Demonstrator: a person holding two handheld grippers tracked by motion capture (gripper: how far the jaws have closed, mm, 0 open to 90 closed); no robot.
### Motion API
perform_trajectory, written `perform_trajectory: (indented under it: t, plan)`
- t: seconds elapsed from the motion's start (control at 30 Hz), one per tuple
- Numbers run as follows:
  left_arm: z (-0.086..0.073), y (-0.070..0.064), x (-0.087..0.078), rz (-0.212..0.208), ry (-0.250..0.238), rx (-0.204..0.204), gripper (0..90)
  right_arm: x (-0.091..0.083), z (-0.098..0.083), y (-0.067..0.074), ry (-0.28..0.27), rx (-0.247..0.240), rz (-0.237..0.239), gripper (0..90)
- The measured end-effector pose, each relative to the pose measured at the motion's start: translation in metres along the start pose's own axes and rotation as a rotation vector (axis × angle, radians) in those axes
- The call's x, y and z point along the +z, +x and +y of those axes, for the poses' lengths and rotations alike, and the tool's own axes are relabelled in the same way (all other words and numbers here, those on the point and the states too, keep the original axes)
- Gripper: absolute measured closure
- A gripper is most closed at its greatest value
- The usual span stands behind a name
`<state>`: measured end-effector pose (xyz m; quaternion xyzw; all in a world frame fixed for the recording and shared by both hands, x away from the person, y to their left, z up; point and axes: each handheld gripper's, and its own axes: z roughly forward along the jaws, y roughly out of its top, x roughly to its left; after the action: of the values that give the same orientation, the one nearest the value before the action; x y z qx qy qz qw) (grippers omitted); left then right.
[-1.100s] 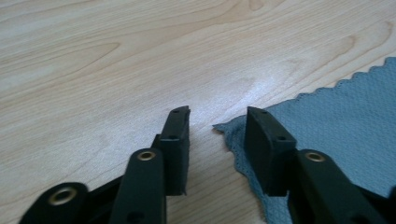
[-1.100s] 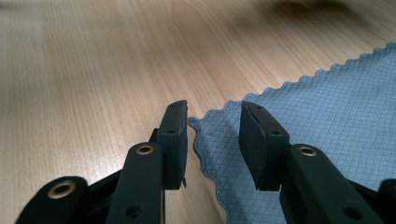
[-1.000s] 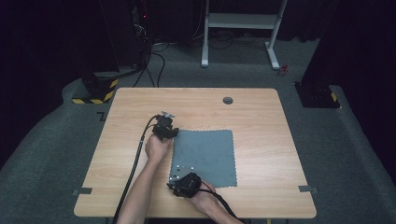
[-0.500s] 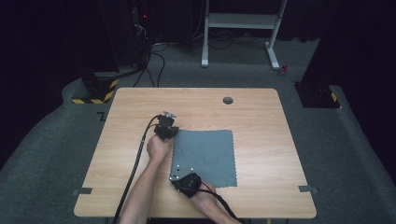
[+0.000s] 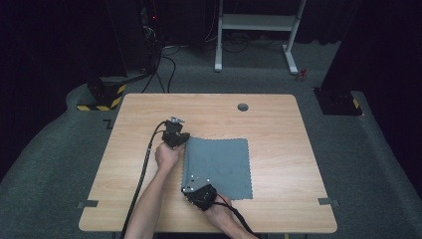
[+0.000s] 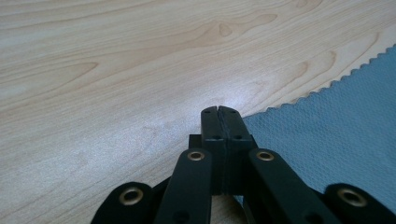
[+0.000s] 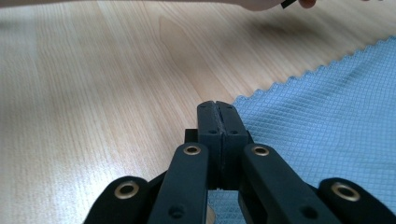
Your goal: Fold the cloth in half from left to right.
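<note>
A grey-blue cloth (image 5: 219, 162) with zigzag edges lies flat on the wooden table (image 5: 278, 129). My left gripper (image 5: 183, 141) is at the cloth's far left corner. In the left gripper view its jaws (image 6: 218, 112) are pressed together right where the cloth (image 6: 336, 130) corner ends. My right gripper (image 5: 189, 191) is at the near left corner. Its jaws (image 7: 216, 107) are likewise shut, with the cloth (image 7: 327, 102) corner running in under them. How much fabric sits between the pads is hidden.
A round cable hole (image 5: 242, 106) sits near the table's far edge. Bare wood spreads left of the cloth and right of it. Beyond the table stand a white frame (image 5: 259, 25) and a black-and-yellow floor base (image 5: 99, 98). The other hand (image 7: 261, 3) edges the right gripper view.
</note>
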<state>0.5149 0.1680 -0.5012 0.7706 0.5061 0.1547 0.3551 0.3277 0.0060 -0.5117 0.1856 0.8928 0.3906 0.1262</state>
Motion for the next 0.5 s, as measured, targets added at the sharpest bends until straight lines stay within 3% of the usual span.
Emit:
perform_trajectory:
  t: [0.5]
  plan:
    - [0.000,0.012,-0.021,0.001,-0.018,0.020,90.0,-0.006,0.014,0.004,-0.031,0.005,0.032,90.0]
